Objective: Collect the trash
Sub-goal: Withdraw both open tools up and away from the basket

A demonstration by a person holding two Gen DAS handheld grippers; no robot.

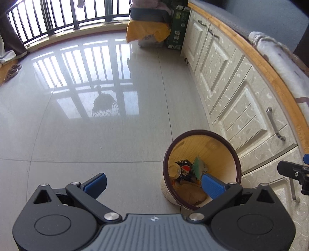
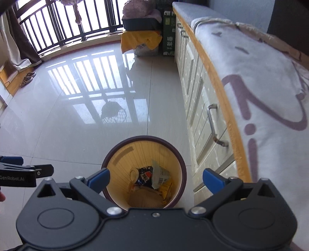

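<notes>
Glossy pale floor tiles (image 1: 81,139) mirror a dark balcony railing (image 1: 58,17) in a bright room lined with cream embossed cabinets (image 1: 237,100) under a wooden edge. Beside them stands a round, ribbed waste bin (image 2: 143,142) with a dark rim, crumpled wrappers and a cup (image 2: 152,177) inside. Above it, the left gripper (image 1: 153,184) and right gripper (image 2: 156,178) both hang spread wide, empty.

Floor (image 1: 96,139): glossy grey tiles mirroring the railing.
Railing (image 1: 58,17): dark bars at the window.
Cabinets (image 1: 231,81): cream doors, metal handles.
Slippers (image 1: 12,71): far left, by a curtain (image 1: 9,32).
Green box (image 1: 177,27): against the cabinets.
Yellow cloth (image 1: 144,30): draped over stacked boxes.
</notes>
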